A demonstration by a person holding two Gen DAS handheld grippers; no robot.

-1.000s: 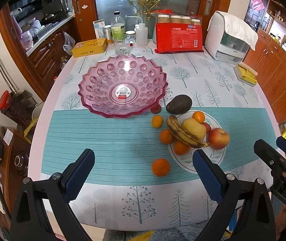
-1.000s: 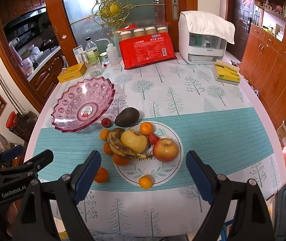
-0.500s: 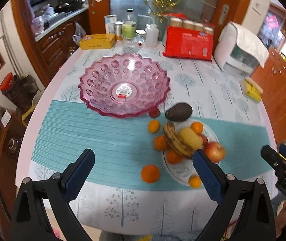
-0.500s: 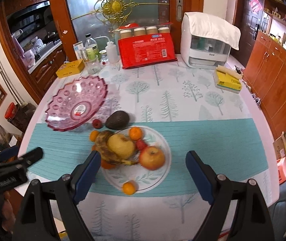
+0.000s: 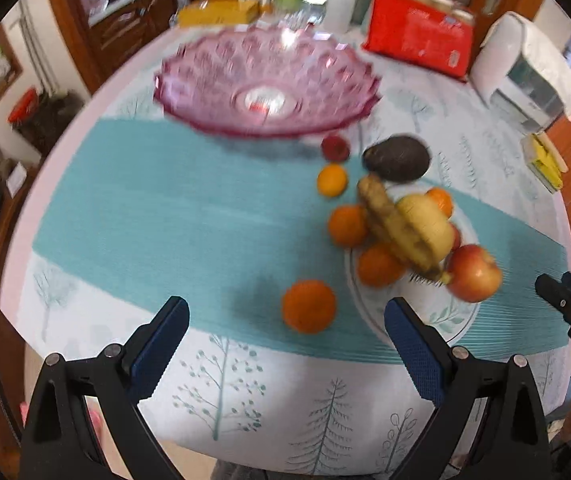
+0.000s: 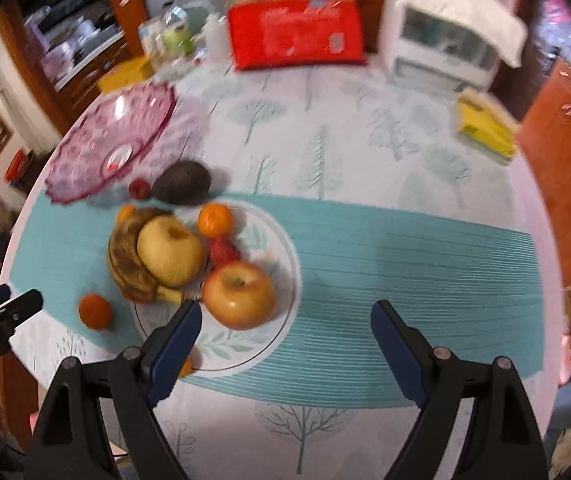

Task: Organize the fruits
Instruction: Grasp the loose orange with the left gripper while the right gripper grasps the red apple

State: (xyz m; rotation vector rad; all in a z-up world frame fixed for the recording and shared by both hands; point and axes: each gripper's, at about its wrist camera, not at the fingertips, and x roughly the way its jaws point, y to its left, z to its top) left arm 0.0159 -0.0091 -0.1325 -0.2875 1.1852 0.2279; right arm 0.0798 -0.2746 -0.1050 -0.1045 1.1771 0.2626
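At the far left sits the pink glass bowl [image 5: 265, 80], empty, where I judge the fruit is meant to go. My left gripper [image 5: 285, 344] hangs over the near edge of the table [image 5: 125, 208], jaws spread wide and holding nothing. A loose orange [image 5: 308, 306] lies on the teal cloth just beyond and between its fingers, apart from the pile, so I take it as the easiest first pick for that side. To do it well I should come straight down with a finger on each side of its widest part and close gently, since a round fruit will roll off a glancing touch.

Further right, a small red fruit [image 5: 335, 147], a small orange [image 5: 331, 180] and the dark avocado [image 5: 397, 158] rest on the cloth between bowl and plate [image 6: 285, 240]. The plate carries a brown-spotted banana [image 6: 127, 258] leaning against a yellow pear-like fruit [image 6: 169, 250], with oranges tucked round them; lifting anything from under that heap could tumble the rest.

My right gripper [image 6: 285, 344] is also wide open and empty, hovering above the plate's near rim. The red apple [image 6: 239, 294] sits just ahead of its left finger, free on its near side. I would shift slightly left to centre on it, then take it across the middle, clear of the banana's tip.
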